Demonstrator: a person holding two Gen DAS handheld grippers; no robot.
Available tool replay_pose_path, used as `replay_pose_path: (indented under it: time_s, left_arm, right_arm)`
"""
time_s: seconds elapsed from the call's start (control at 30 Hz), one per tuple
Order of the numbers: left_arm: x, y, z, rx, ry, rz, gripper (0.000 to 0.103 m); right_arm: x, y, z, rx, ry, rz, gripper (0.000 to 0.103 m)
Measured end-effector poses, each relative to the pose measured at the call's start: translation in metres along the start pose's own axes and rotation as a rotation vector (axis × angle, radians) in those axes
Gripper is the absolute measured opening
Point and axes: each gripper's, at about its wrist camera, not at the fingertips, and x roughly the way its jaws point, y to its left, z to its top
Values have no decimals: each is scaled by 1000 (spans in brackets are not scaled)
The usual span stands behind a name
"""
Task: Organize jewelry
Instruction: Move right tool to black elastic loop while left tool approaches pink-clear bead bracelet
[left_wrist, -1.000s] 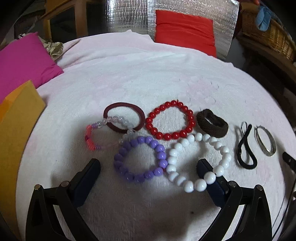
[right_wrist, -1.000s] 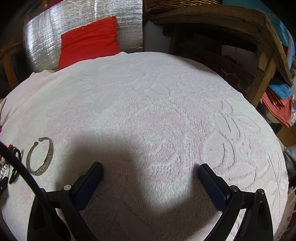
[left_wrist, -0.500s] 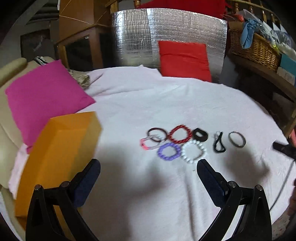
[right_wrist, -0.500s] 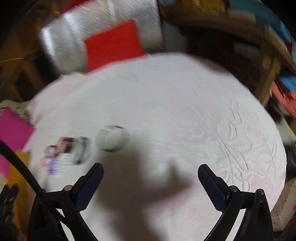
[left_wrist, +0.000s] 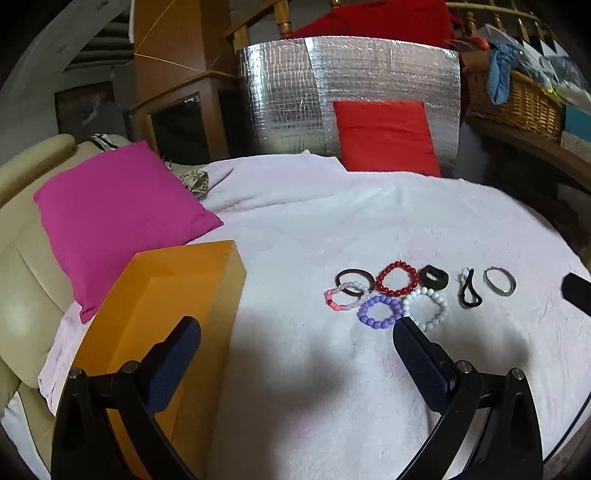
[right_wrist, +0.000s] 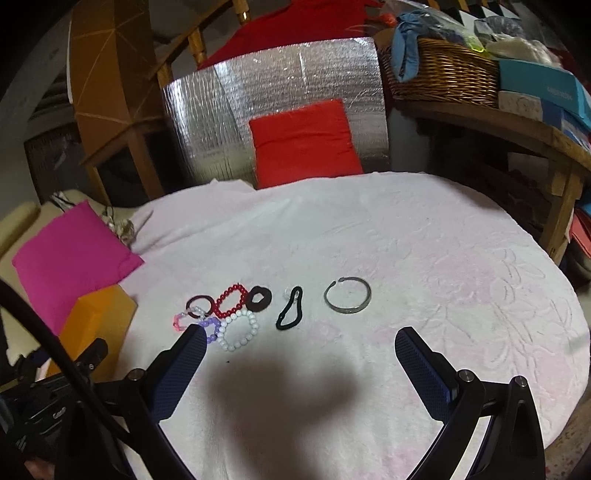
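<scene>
Several bracelets and hair ties lie on the pale pink cloth (left_wrist: 332, 229): a red bead bracelet (left_wrist: 397, 278), a purple bead bracelet (left_wrist: 380, 312), a white bead bracelet (left_wrist: 424, 308), a pink clear bracelet (left_wrist: 345, 301), a dark red hair tie (left_wrist: 354, 281), a brown scrunchie (left_wrist: 434, 277), a black hair tie (left_wrist: 469, 293) and a silver bangle (left_wrist: 499, 281). The bangle (right_wrist: 347, 295) and black tie (right_wrist: 290, 314) also show in the right wrist view. My left gripper (left_wrist: 295, 358) is open and empty, high above the cloth. My right gripper (right_wrist: 299, 365) is open and empty, too.
An orange box (left_wrist: 159, 325) stands at the left of the cloth, beside a magenta cushion (left_wrist: 114, 218). A red cushion (left_wrist: 384, 136) leans on a silver foil panel (left_wrist: 347, 92) at the back. A wicker basket (right_wrist: 443, 70) sits on a wooden shelf at the right.
Both grippers have pulled up and back from the cloth, so the jewelry looks small and far. The right view has swung left and now takes in the whole row.
</scene>
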Motion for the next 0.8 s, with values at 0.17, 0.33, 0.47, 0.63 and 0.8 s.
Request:
replay_pose_path:
  time_s: [0.17, 0.33, 0.47, 0.63, 0.8]
  left_arm:
    - [4, -4, 2, -23, 13, -24, 103]
    - [9, -3, 2, -32, 18, -19, 103]
    - [11, -6, 2, -32, 23, -14, 103]
    - [11, -7, 2, -30, 24, -10, 103]
    - [12, -7, 2, -29, 30, -3, 103]
  right_arm:
    - [15, 17, -4, -74, 25, 3, 103]
    - [22, 15, -8, -72, 41, 13, 103]
    - [24, 14, -8, -62, 58, 22, 103]
    - [20, 15, -9, -78, 52, 20, 103]
    - [18, 11, -9, -71, 53, 19, 103]
